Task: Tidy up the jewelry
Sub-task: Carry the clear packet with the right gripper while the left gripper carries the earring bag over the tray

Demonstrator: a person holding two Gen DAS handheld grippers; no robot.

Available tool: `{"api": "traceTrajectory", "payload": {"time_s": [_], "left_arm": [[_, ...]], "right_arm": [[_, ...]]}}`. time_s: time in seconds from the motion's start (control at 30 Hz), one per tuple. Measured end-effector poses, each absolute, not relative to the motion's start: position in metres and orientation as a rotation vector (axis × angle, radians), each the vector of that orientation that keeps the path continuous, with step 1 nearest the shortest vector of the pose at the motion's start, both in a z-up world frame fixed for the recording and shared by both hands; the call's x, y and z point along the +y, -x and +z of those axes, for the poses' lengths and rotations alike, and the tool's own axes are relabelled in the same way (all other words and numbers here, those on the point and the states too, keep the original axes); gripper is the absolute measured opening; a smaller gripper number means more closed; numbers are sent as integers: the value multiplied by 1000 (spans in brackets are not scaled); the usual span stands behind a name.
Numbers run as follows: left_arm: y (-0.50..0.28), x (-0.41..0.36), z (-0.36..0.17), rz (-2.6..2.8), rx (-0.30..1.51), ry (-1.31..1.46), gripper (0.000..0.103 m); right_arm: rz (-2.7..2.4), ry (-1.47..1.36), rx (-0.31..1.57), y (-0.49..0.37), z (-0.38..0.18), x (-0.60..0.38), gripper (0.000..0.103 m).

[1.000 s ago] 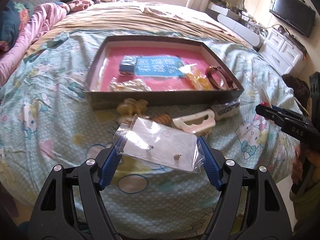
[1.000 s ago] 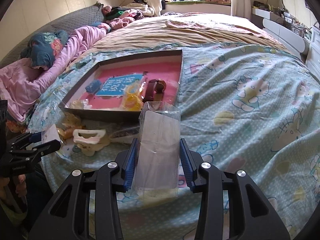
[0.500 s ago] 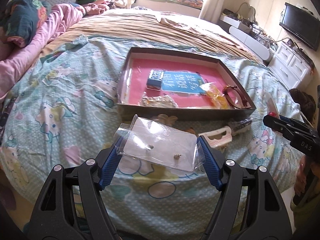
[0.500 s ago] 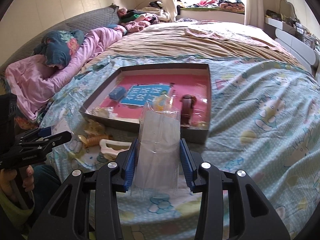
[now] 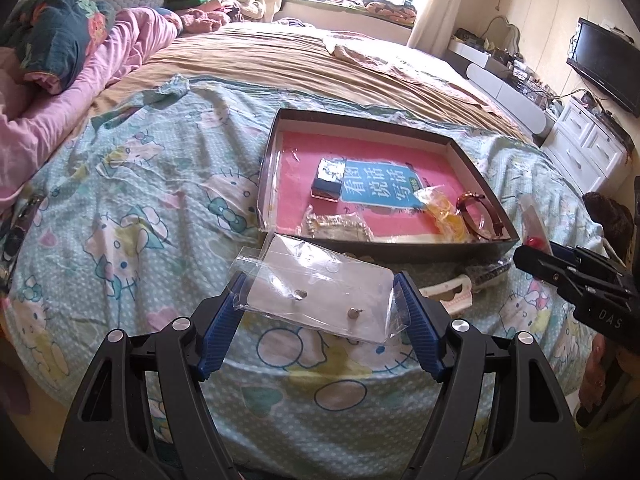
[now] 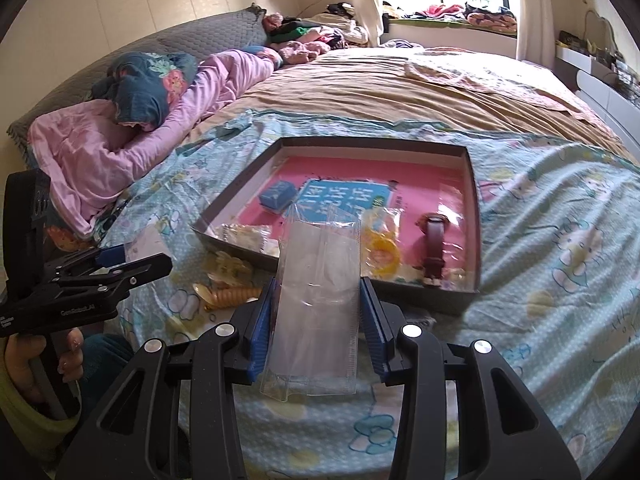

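A clear earring card in its plastic sleeve (image 5: 320, 292) is pinched flat between the blue pads of the left gripper (image 5: 320, 312), held above the near edge of the bed's cartoon-print blanket (image 5: 120, 208). An empty clear bag (image 6: 318, 300) is clamped upright in the right gripper (image 6: 318, 312). Just beyond, the dark tray (image 5: 404, 252) with the pink floor is seen holding a watch (image 6: 434, 248), a yellow packet (image 6: 382, 248) and a small blue box (image 6: 276, 196). A cream hair clip (image 5: 450, 296) lies near the tray's front wall.

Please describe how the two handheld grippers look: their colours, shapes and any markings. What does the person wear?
Both grippers are black plastic frames with triangular cut-outs and round silver screws. The left gripper and the right gripper have ribbed blue pads on their two fingers. From the side, the right one shows white letters "DAS", and the left one a small white label. A yellow-green sleeve covers the left wrist.
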State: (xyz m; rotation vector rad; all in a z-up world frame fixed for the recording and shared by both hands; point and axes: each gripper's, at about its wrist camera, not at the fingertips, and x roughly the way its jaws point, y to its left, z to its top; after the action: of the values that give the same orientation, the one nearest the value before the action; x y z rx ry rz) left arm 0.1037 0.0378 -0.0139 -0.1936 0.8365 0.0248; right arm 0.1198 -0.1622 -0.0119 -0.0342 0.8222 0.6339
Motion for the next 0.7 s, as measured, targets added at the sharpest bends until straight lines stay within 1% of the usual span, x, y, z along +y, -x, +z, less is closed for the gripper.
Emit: {"api": "traceTrajectory", "payload": {"time_s": [0.7], "left_arm": [[-137, 30, 5, 9, 826, 141, 66]], "right_arm": [[651, 2, 772, -149, 10, -150, 39]]}}
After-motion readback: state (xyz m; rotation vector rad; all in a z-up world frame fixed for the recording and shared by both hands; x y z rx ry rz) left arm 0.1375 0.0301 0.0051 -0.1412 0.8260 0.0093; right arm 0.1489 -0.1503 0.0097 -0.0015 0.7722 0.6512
